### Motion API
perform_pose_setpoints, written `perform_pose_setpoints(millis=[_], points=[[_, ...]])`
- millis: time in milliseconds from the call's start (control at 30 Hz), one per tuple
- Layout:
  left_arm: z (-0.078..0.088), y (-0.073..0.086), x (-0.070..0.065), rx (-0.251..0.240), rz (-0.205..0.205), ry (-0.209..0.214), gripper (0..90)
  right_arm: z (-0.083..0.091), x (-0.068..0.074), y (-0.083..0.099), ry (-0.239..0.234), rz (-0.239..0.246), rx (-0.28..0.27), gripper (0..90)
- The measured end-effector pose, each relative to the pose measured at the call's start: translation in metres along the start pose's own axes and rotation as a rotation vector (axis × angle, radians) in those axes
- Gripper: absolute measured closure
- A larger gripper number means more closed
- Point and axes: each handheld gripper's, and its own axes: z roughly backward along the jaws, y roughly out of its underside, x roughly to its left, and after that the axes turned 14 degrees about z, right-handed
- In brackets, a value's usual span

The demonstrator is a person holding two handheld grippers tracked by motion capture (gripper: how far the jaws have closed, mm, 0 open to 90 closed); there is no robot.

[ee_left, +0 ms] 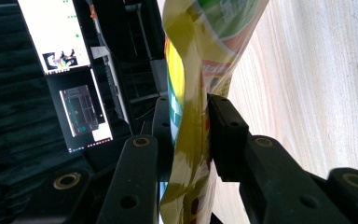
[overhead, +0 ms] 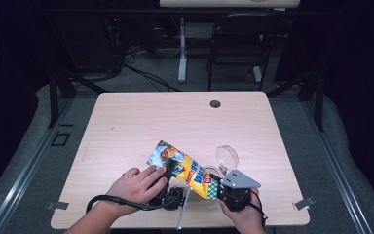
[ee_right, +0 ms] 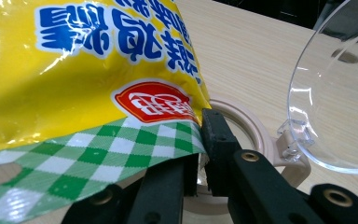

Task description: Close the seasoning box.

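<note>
A yellow snack bag [overhead: 185, 168] with blue lettering and a green checked end is held up off the table [overhead: 175, 117] near its front edge. My left gripper [overhead: 170, 168] is shut on the bag's upper middle; in the left gripper view both pads [ee_left: 223, 126] press the bag [ee_left: 191, 70] flat. My right gripper [overhead: 215, 185] pinches the green checked end [ee_right: 98, 154], with its jaws [ee_right: 199, 140] closed on that edge. Just behind the bag stands a beige round container [ee_right: 247, 121] with a clear hinged lid [overhead: 227, 157] standing open.
A cable hole [overhead: 215, 104] sits in the far part of the tabletop. Beyond the table are a black chair [overhead: 238, 44] and a desk leg [overhead: 182, 48]. Monitors [ee_left: 60, 32] glow in the dark background of the left gripper view.
</note>
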Motion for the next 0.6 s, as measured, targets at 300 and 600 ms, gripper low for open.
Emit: perform_pose_setpoints(millis=[300,600], points=[[0.0006,-0.0005,0.0010,0.001,-0.007,0.001,74.1,0.0003,-0.0012,-0.0003,-0.011,-0.015,0.004,87.0],[0.0009,-0.0020,0.0021,0.006,-0.025,-0.002,74.1,0.0007,-0.0032,-0.0001,-0.022,-0.045,0.001,87.6]])
